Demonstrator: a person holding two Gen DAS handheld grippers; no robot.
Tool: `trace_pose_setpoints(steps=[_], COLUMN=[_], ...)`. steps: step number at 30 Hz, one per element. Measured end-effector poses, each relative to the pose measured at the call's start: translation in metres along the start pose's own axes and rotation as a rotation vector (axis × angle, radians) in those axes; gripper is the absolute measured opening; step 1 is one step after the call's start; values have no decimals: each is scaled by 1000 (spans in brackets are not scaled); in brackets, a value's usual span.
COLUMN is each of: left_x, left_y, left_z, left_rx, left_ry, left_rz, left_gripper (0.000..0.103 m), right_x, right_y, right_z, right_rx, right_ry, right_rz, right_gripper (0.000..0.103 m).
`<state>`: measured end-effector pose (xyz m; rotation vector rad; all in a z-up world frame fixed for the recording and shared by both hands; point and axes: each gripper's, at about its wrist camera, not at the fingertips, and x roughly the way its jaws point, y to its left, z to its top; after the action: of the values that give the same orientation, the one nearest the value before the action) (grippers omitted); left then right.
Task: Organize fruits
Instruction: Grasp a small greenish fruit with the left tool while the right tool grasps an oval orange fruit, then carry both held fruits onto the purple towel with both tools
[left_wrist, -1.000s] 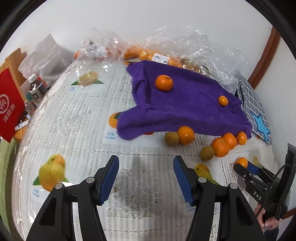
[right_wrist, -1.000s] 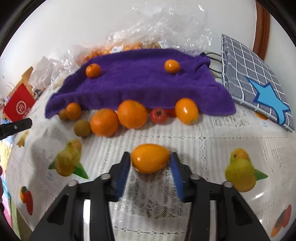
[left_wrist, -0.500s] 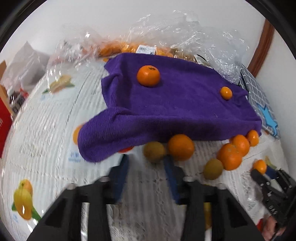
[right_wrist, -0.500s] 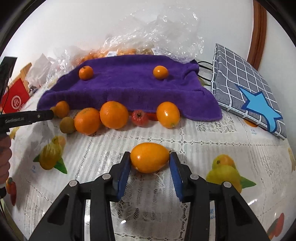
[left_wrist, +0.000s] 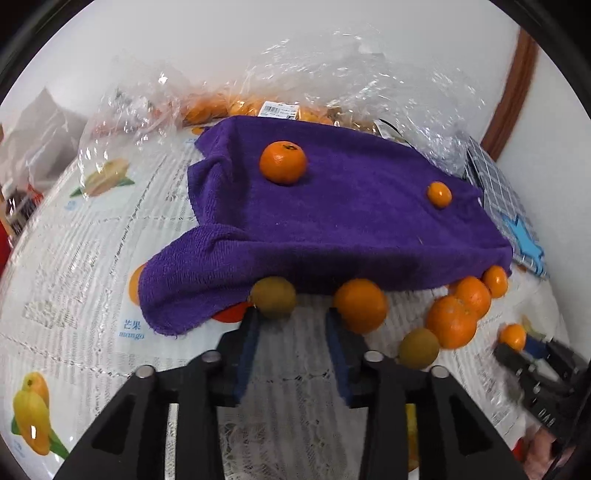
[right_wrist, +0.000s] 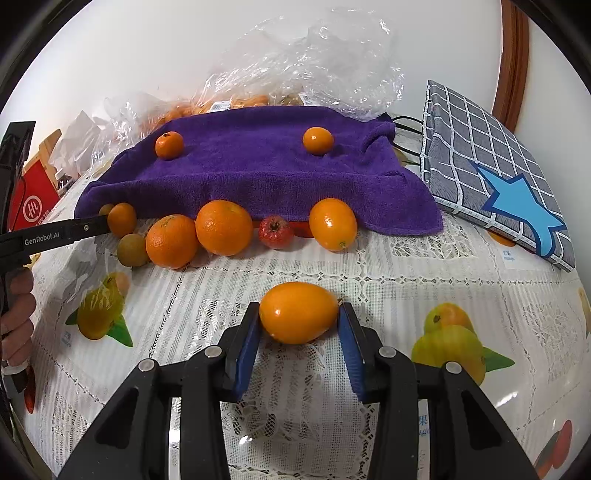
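My right gripper (right_wrist: 298, 325) is shut on an oval orange fruit (right_wrist: 298, 312) just above the tablecloth. My left gripper (left_wrist: 291, 317) is open and empty, its fingertips right at the front edge of the purple towel (left_wrist: 332, 214); a brown-green round fruit (left_wrist: 273, 297) lies by its left fingertip and an orange (left_wrist: 361, 305) by its right one. Two mandarins (left_wrist: 283, 161) (left_wrist: 439, 194) sit on top of the towel. Along the towel's front edge lie oranges (right_wrist: 223, 227) (right_wrist: 171, 240), a small red fruit (right_wrist: 275, 232) and an oval orange fruit (right_wrist: 332, 223).
Clear plastic bags (right_wrist: 314, 62) holding more fruit lie behind the towel by the wall. A grey checked cushion (right_wrist: 495, 166) with a blue star lies at the right. A red box (right_wrist: 31, 201) stands at the left. A fruit-print lace cloth (right_wrist: 406, 280) covers the table.
My left gripper has moved forward to the towel's front edge and its jaws have narrowed. My right gripper keeps the oval fruit and has drawn back slightly.
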<state>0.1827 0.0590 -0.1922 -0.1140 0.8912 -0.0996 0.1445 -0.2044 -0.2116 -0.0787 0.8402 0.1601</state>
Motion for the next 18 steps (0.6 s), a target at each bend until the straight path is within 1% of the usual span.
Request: trace_pose_setpoints(steps=[1, 5, 7, 9, 11, 14, 18], left_x=[0, 0, -2, -2, -1, 2, 0], left_y=[-1, 2, 6, 8, 8, 12, 13], left_z=[0, 3, 0, -1, 0, 5, 4], left_rx=[-4, -52, -76, -76, -70, -84, -92], left_ry=[-5, -1, -25, -33, -32, -33, -33], left_rz=[6, 65, 71, 70, 85, 53, 33], left_gripper=[41, 41, 41, 40, 28, 24, 24], right_x=[0, 0, 0, 0, 0, -1, -1], right_y=[1, 1, 1, 1, 1, 1, 1], right_z=[0, 0, 0, 0, 0, -1, -1], right_rx=[1, 2, 4, 4, 5, 13, 12], right_ry=[0, -1, -1, -1, -2, -3, -3], right_rz=[1, 1, 3, 3, 3, 11, 9], right_gripper=[41, 41, 41, 41, 41, 41, 41])
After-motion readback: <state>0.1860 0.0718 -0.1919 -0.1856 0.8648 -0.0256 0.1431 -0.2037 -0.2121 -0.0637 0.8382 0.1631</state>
